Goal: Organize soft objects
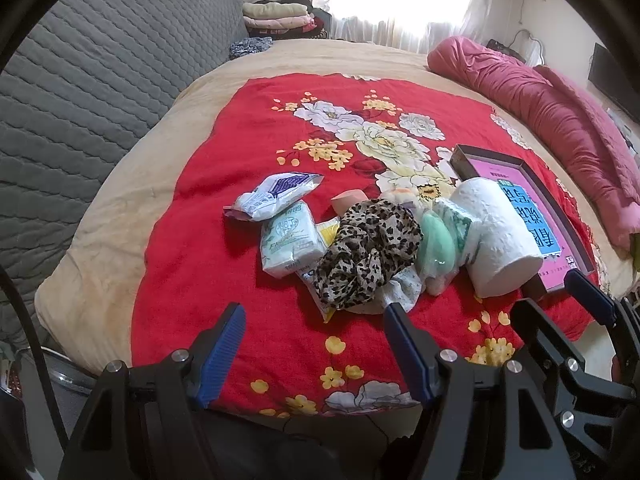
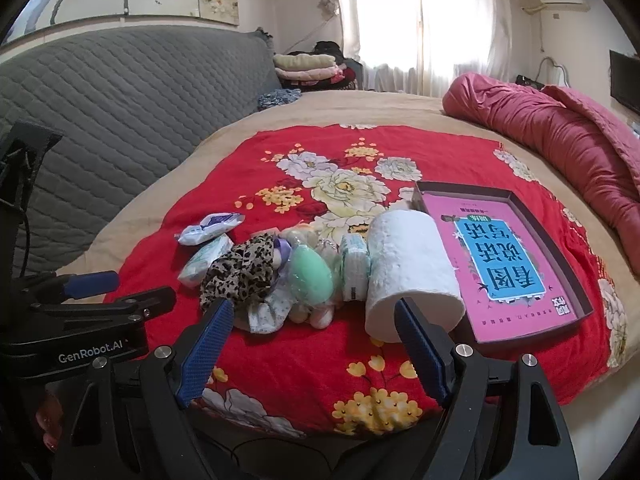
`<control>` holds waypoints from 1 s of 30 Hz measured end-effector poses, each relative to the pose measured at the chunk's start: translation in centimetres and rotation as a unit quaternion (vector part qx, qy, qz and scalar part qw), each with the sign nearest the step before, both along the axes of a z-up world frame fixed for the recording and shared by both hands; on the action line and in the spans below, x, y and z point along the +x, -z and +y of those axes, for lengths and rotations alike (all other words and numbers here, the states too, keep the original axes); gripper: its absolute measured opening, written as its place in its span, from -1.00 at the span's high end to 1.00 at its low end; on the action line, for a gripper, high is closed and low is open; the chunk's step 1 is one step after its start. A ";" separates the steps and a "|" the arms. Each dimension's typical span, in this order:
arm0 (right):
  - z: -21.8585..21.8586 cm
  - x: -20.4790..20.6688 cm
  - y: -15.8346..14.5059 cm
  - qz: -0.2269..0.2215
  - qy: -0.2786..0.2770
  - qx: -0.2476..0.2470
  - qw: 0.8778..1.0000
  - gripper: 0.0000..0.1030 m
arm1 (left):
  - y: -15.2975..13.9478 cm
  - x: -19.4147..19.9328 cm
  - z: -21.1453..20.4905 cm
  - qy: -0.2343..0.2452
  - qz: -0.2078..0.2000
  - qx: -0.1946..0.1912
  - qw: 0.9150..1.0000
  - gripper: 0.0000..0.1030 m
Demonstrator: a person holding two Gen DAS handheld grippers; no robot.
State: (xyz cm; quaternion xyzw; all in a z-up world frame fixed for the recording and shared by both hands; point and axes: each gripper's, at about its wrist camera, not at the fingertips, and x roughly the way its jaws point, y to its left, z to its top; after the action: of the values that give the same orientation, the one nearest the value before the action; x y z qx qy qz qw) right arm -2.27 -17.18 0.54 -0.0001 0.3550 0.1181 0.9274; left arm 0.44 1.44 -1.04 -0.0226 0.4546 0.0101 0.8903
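I hold both sets of fingers spread wide and empty over the near edge of the red blanket [image 1: 248, 152], short of the pile. Taking the tray [image 2: 556, 240] as my mark: the paper roll [image 2: 408, 264] lies on its side against the tray's left wall, so a careless pinch from my right fingers [image 2: 316, 344] could roll it or crush it flat. Left of that, the leopard scarf [image 1: 368, 252] drapes over smaller things and may drag them along. The green sponge [image 2: 310, 276] sits in slippery wrap beside it. Farthest left of the tray, the tissue packs [image 1: 288, 240] could squirt out of my left fingers [image 1: 316, 344].
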 end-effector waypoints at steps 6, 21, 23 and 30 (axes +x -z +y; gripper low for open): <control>0.1 0.0 0.1 -0.001 -0.001 -0.001 1.000 -0.62 | 0.0 0.0 0.1 0.001 0.000 -0.001 1.000 -0.37; 0.0 0.0 0.0 0.002 0.000 -0.001 1.000 -0.62 | 0.0 0.0 0.1 0.001 0.001 -0.004 1.000 -0.37; 0.0 0.0 0.0 0.002 0.000 -0.002 1.000 -0.62 | 0.1 0.0 0.0 0.002 0.001 -0.004 1.000 -0.37; 0.0 0.1 0.1 0.005 0.000 -0.002 1.000 -0.62 | 0.4 0.1 0.1 -0.001 0.004 -0.010 1.000 -0.37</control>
State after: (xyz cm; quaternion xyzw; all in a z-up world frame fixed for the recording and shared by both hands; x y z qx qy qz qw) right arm -2.15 -17.14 0.44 -0.0015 0.3602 0.1176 0.9254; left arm 0.54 1.50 -1.43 -0.0317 0.4580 0.0063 0.8883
